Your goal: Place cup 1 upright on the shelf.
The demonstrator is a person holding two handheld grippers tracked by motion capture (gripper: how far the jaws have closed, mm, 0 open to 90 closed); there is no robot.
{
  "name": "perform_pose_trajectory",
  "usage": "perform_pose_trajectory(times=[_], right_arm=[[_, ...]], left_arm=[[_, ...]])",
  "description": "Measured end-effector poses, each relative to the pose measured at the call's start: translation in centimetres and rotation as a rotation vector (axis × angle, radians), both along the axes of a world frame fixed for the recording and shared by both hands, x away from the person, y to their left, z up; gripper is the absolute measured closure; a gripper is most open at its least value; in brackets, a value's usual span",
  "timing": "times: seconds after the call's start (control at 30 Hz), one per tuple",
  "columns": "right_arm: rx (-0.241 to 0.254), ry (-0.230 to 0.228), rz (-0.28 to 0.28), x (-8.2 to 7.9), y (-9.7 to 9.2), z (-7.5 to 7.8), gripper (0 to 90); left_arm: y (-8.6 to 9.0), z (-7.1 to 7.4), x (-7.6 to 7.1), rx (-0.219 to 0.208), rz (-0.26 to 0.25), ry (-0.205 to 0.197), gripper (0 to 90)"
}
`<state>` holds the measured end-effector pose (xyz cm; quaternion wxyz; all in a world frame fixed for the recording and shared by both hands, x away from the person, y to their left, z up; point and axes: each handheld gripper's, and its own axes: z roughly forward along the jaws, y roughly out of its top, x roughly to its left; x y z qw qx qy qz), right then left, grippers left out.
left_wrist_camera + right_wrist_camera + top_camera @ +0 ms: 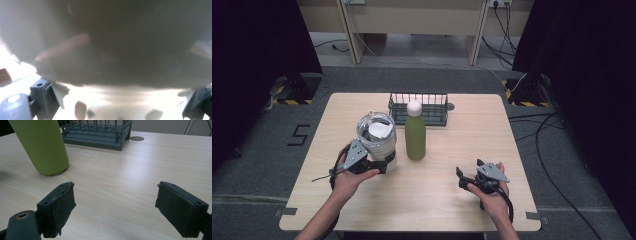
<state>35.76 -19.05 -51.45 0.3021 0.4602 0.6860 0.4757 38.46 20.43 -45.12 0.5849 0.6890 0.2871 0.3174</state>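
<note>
The left hand-held gripper (384, 165) was clamped on the lower part of a clear lidded jar (377, 137), which filled the space right in front of its jaws, the jar's base at the counter (452, 200). Just past the jar, on the side away from that gripper, a green bottle (415, 136) stood upright. The right hand-held gripper (460, 178) rested well apart, jaws parted with nothing between them, the bottle ahead and a dark wire basket (418, 108) farther beyond.
</note>
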Motion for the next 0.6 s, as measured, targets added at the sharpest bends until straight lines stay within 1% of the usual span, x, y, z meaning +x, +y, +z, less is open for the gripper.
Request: perform_pose_trajectory(times=[0.03, 0.07, 0.1, 0.33, 0.37, 0.4, 0.43, 0.47, 0.6], right_arm=[[0.000, 0.000, 0.000, 0.0, 0.0, 0.0, 15.2], [0.001, 0.000, 0.000, 0.0, 0.0, 0.0, 15.1], [0.001, 0.000, 0.000, 0.0, 0.0, 0.0, 15.2], [0.002, 0.001, -0.001, 0.0, -0.1, 0.0, 15.2], [0.002, 0.001, -0.003, 0.0, -0.1, 0.0, 15.2], [0.002, 0.001, -0.003, 0.0, -0.1, 0.0, 15.2], [0.003, 0.001, -0.004, 0.0, -0.1, 0.0, 15.2], [0.003, 0.001, -0.005, 0.0, -0.2, 0.0, 15.2], [0.010, -0.001, -0.007, 0.0, -0.2, 0.1, 15.2]], left_arm=[[0.0, 0.0, 0.0, 0.000, 0.000, 0.000, 10.0], [0.1, 0.2, 0.3, 0.000, 0.005, -0.004, 10.0], [0.1, 0.2, 0.3, 0.000, 0.005, -0.004, 10.0], [0.3, 1.1, 1.7, -0.006, 0.024, -0.016, 10.0], [0.3, 1.3, 2.1, -0.009, 0.029, -0.019, 10.0], [0.3, 1.3, 2.1, -0.009, 0.029, -0.019, 10.0], [0.4, 1.4, 2.4, -0.020, 0.035, -0.018, 10.0], [0.4, 1.5, 2.6, -0.023, 0.037, -0.019, 10.0], [0.3, 1.8, 3.2, -0.025, 0.043, -0.024, 10.0]])
